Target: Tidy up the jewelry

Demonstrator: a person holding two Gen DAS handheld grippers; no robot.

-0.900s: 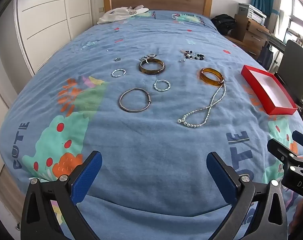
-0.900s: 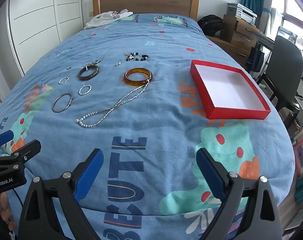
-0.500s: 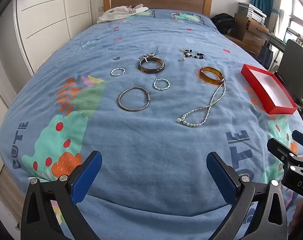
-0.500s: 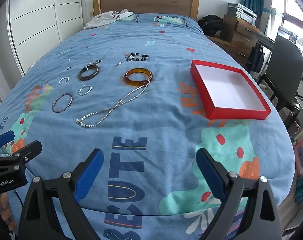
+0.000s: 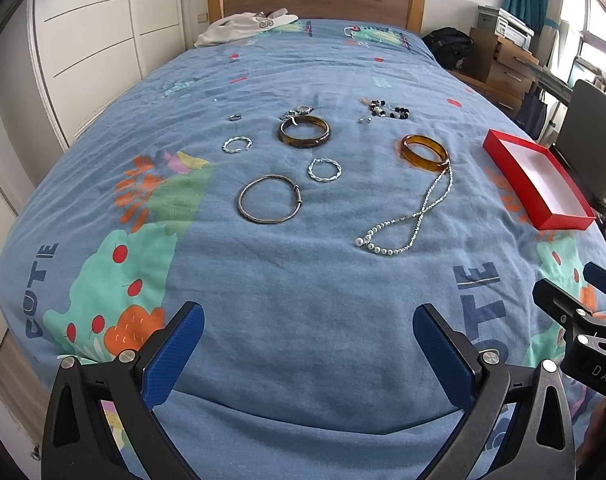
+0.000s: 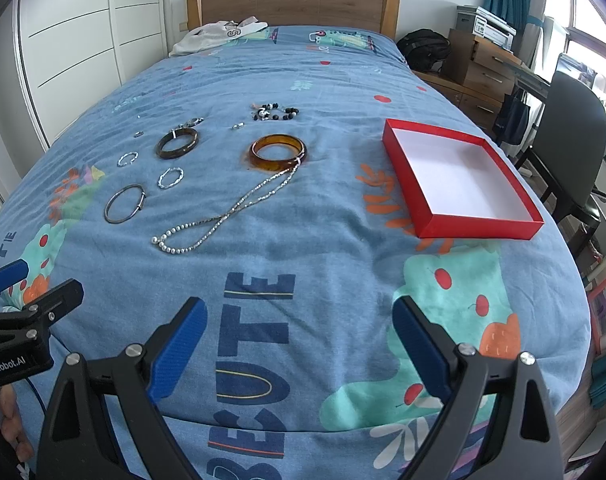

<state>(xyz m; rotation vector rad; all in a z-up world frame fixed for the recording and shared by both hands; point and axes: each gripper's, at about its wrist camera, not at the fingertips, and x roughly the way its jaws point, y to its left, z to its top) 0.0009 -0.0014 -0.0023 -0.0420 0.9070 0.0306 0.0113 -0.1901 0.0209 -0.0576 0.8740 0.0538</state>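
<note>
Jewelry lies spread on the blue bedspread: an amber bangle (image 5: 425, 153) (image 6: 278, 152), a dark brown bangle (image 5: 304, 132) (image 6: 177, 143), a thin metal bangle (image 5: 270, 204) (image 6: 125, 209), two twisted silver rings (image 5: 324, 169) (image 5: 237, 145), a pearl necklace (image 5: 413, 218) (image 6: 227, 214) and a black bead bracelet (image 5: 389, 111) (image 6: 275, 113). An empty red box (image 5: 537, 182) (image 6: 457, 178) sits at the right. My left gripper (image 5: 307, 346) and right gripper (image 6: 299, 338) are open and empty, near the bed's front edge, well short of the jewelry.
A wooden headboard (image 6: 293, 4) and a white garment (image 6: 219, 36) are at the far end. White wardrobe doors (image 5: 103, 40) stand at the left. A dark chair (image 6: 571, 140), drawers (image 6: 483, 68) and a black bag (image 6: 423, 50) stand at the right of the bed.
Almost nothing has moved; the left wrist view has shifted very slightly. Both grippers stay open and empty.
</note>
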